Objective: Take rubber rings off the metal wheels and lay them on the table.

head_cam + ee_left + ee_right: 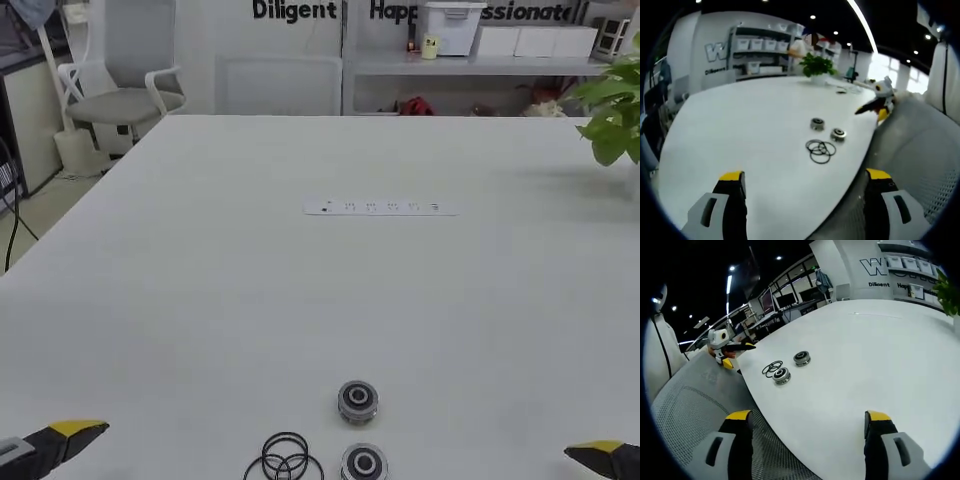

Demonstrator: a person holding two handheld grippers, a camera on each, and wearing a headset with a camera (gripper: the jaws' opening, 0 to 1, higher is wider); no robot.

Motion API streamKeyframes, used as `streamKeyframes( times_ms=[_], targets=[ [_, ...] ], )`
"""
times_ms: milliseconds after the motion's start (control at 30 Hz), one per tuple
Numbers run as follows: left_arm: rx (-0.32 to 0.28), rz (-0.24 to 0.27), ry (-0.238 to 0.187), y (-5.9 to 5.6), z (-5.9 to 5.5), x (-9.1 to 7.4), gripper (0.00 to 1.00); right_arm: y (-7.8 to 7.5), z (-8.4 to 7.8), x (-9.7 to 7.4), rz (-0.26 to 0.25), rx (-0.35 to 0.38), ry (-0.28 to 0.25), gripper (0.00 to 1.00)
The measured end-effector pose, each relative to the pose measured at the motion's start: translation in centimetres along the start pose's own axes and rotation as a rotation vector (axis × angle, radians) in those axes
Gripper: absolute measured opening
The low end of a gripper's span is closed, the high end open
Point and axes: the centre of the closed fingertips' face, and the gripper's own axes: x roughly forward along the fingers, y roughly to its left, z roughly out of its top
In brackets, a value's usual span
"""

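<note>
Your left gripper (pixel 805 175) has its yellow-tipped jaws spread wide with nothing between them, and it is at the near-left edge of the table (pixel 300 280). Your right gripper (pixel 807 415) is likewise spread wide and empty, at the near-right edge. Both are well apart from the work, which lies between them close to the near edge. A small pile of black rubber rings (pixel 285 458) lies flat on the tabletop, the loops overlapping one another. Just to their right is the near wheel (pixel 362 463), lying on its side with the hub facing up; you cannot tell whether it touches the rings. The far wheel (pixel 358 398) lies the same way just beyond it, apart from both. Whether either wheel carries a ring on its rim is too small to tell. Further out, a white power strip (pixel 380 208) lies mid-table, a green plant (pixel 615 110) stands at the far right, and an office chair (pixel 120 90) stands beyond the far-left corner.
</note>
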Motion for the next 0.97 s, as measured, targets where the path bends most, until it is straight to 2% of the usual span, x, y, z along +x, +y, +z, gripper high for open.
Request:
streamKeyframes(
  times_ms=[333,767,967],
  targets=[
    [0.002,-0.002,0.001,-0.5,0.2,-0.1,1.0,0.3,-0.3,0.0,0.007,-0.004,0.005,0.89],
    [0.013,-0.002,-0.005,-1.1,0.9,-0.2,0.99,0.9,-0.1,-0.1,0.025,-0.011,-0.016,0.89],
    [0.008,0.006,-0.026,-1.3,1.5,-0.5,0.98,1.5,-0.2,-0.1,0.034,-0.018,-0.012,0.89]
  ],
)
